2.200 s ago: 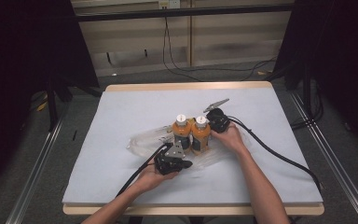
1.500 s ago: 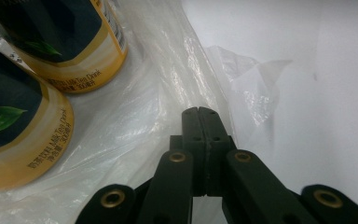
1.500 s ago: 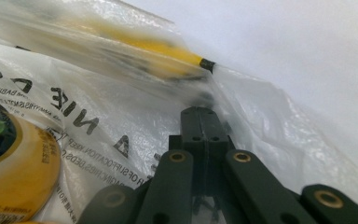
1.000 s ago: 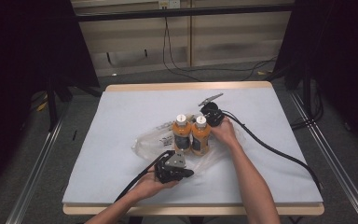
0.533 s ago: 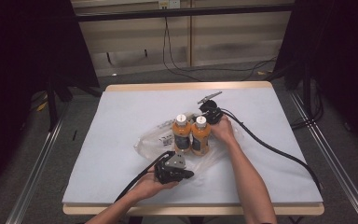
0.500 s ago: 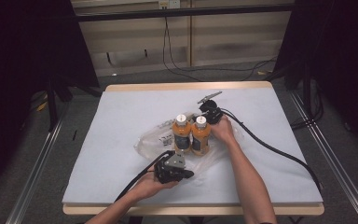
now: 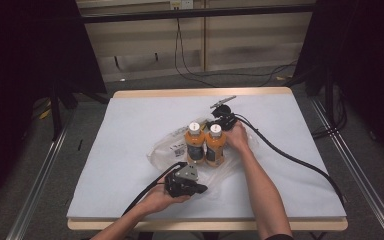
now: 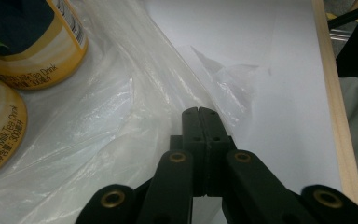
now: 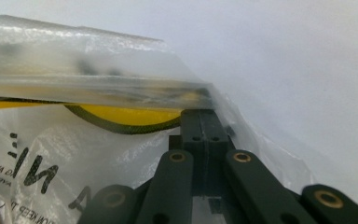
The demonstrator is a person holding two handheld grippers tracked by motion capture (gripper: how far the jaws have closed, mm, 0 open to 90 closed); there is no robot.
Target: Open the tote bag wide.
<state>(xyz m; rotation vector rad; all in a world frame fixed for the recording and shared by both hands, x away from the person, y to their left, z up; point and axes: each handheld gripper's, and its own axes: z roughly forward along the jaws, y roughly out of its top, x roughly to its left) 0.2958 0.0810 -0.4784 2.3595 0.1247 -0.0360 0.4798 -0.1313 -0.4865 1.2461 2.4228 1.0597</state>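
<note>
Right gripper [image 9: 204, 116] closed on clear plastic bag [image 9: 98, 70], yellow bottle [image 9: 121, 114] behind film

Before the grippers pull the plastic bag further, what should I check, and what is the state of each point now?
1. Left gripper shut on the bag: ok, the jaws meet with film at their tips.
2. Right gripper shut on the bag's edge: ok, the jaws are closed with film over the tips.
3. Both bottles upright: ok, they stand side by side with white caps up.
4. Bottles fully inside the bag: cannot tell, the film lies around their bases.
5. Free table around the bag: ok.
6. Cables clear of the bottles: ok, the right one trails away to the table's edge.
</note>
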